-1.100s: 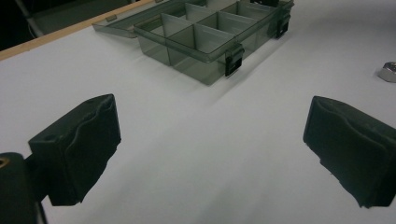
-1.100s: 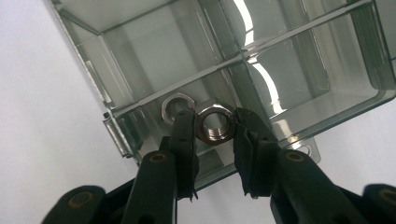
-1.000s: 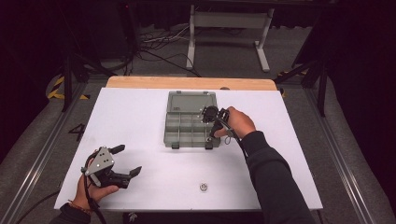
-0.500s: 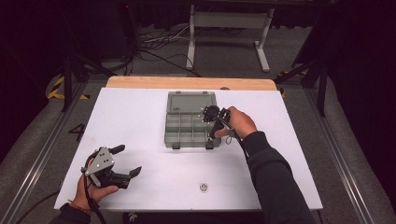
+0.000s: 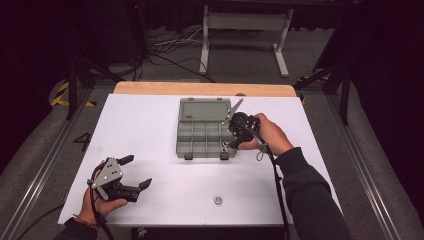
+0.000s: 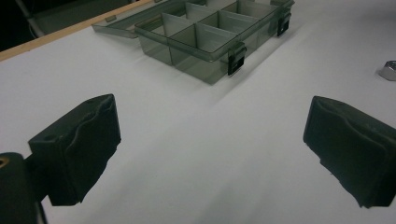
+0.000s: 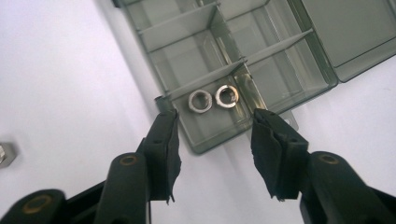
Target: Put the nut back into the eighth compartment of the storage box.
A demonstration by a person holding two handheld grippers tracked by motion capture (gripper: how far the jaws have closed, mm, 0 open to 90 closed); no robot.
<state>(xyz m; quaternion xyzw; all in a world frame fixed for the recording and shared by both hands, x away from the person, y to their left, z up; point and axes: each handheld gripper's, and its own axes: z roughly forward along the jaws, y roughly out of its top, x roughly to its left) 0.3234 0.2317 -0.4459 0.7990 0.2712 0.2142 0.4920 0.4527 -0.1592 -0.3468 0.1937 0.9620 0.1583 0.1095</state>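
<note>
A grey-green clear compartment box [image 5: 205,134] lies open mid-table, its lid flat on the far side. Two metal nuts [image 7: 201,101] [image 7: 226,96] rest side by side in its corner compartment [image 7: 212,114]. My right gripper [image 5: 231,127] hovers over the box's right end, open, with the jaws straddling that corner [image 7: 215,116] and nothing between them. A loose nut [image 5: 218,200] lies near the table's front edge, and it also appears in the left gripper view [image 6: 388,70]. My left gripper [image 5: 139,171] rests open at the front left, empty [image 6: 212,126], pointing toward the box [image 6: 219,37].
The white table top [image 5: 150,125] has a wooden strip [image 5: 200,89] along its far edge. A metal stand [image 5: 245,30] and cables stand on the dark floor beyond. The right gripper's cable [image 5: 277,190] trails along the forearm.
The right gripper has shifted slightly at the box's right end. The left gripper has stayed where it was.
</note>
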